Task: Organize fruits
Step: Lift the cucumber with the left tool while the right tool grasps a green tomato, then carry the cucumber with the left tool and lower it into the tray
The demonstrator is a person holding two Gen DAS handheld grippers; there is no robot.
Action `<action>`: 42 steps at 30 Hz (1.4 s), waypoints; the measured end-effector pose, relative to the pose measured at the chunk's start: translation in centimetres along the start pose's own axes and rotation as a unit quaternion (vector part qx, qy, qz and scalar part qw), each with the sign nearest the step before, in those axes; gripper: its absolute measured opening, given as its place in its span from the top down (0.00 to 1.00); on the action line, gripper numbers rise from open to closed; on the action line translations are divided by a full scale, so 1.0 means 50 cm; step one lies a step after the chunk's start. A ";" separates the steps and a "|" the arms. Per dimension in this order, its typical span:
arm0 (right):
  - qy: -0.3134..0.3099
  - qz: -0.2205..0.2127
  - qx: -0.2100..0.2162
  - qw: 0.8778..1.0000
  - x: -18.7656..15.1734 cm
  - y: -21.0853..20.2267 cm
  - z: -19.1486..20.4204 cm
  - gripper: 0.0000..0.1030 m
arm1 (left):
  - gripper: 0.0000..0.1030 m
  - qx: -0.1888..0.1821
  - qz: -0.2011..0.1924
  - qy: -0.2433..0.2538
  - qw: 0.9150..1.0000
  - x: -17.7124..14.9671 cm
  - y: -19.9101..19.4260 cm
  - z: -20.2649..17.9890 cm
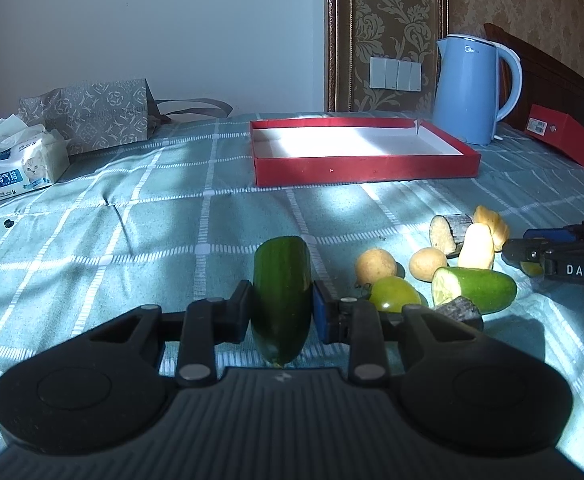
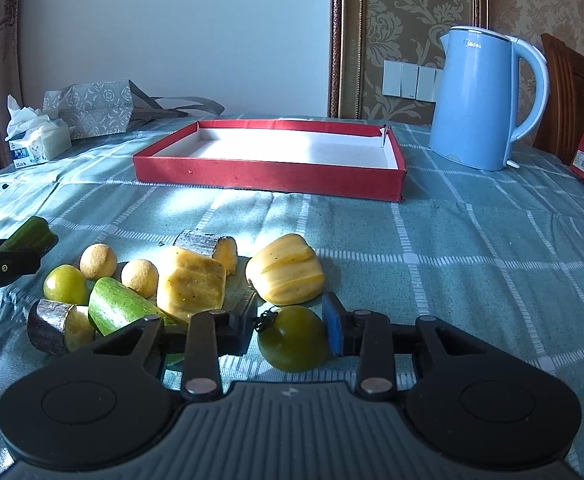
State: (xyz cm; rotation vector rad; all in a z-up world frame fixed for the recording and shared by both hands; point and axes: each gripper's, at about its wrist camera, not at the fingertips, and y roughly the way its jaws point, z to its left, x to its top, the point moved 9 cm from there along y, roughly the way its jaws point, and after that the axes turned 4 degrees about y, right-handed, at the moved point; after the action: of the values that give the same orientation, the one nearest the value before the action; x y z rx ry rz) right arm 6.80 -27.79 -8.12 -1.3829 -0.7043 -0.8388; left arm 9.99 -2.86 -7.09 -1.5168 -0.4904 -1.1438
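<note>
left tool grips cucumber; right tool grips tomato.

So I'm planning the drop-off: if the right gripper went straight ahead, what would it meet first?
Probably the yellow fruit piece just beyond the right gripper and its green tomato; the red tray lies farther on.

we hold the left gripper angled downward, its jaws clamped on a dark green cucumber piece that stands upright between the pads. we hold the right gripper at a similar downward tilt, jaws drawn in against a green tomato, both pads touching its sides. in the left wrist view, the right gripper's fingertips enter from the right edge.
</note>
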 end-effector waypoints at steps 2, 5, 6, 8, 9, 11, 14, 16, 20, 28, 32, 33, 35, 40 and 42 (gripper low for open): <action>-0.003 -0.009 -0.005 1.000 0.005 -0.004 -0.004 0.70 | 0.72 -0.002 0.000 0.002 1.000 0.009 0.003 -0.002; -0.006 -0.015 -0.006 1.000 0.010 -0.003 -0.008 0.72 | 0.72 -0.005 -0.002 0.004 1.000 0.024 0.010 -0.008; -0.007 -0.017 -0.006 1.000 0.010 -0.001 -0.009 0.72 | 0.72 -0.004 -0.005 0.007 1.000 0.029 0.012 -0.011; -0.012 -0.018 -0.004 1.000 0.009 0.003 -0.007 0.72 | 0.72 -0.005 -0.008 0.009 1.000 0.039 0.018 -0.018; -0.013 -0.018 -0.005 1.000 0.010 0.004 -0.006 0.72 | 0.72 -0.005 -0.007 0.010 1.000 0.042 0.020 -0.020; -0.004 -0.016 -0.001 1.000 0.011 0.006 -0.011 0.72 | 0.72 -0.005 -0.009 0.012 1.000 0.048 0.023 -0.026; 0.005 0.011 0.008 1.000 0.001 0.019 -0.017 0.65 | 0.72 -0.005 -0.012 0.017 1.000 0.052 0.024 -0.033; 0.014 0.013 0.013 1.000 0.000 0.019 -0.022 0.63 | 0.72 -0.005 -0.012 0.020 1.000 0.053 0.025 -0.036; 0.014 0.019 0.006 1.000 -0.006 0.021 -0.024 0.62 | 0.72 -0.008 -0.012 0.019 1.000 0.054 0.027 -0.038; 0.014 0.018 0.003 1.000 -0.006 0.019 -0.025 0.68 | 0.72 -0.010 -0.009 0.017 1.000 0.051 0.030 -0.039; 0.015 0.006 -0.004 1.000 -0.002 0.011 -0.028 0.68 | 0.72 -0.007 -0.012 0.019 1.000 0.057 0.030 -0.037; 0.014 0.000 -0.005 1.000 0.001 0.006 -0.028 0.68 | 0.72 -0.008 -0.013 0.019 1.000 0.059 0.029 -0.037; 0.007 -0.009 -0.009 1.000 0.007 0.001 -0.028 0.68 | 0.72 -0.008 -0.016 0.023 1.000 0.066 0.030 -0.038; 0.004 -0.020 -0.013 1.000 0.024 0.007 -0.033 0.68 | 0.72 -0.014 -0.020 0.022 0.999 0.097 0.043 -0.041; 0.009 -0.023 -0.011 1.000 0.030 0.012 -0.036 0.68 | 0.72 -0.015 -0.023 0.022 0.999 0.117 0.054 -0.043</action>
State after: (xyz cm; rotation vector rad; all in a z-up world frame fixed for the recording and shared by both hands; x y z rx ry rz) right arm 8.01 -29.71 -7.33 -1.3814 -0.7168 -0.8977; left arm 13.94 -7.24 -3.67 -1.5088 -0.4818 -1.2229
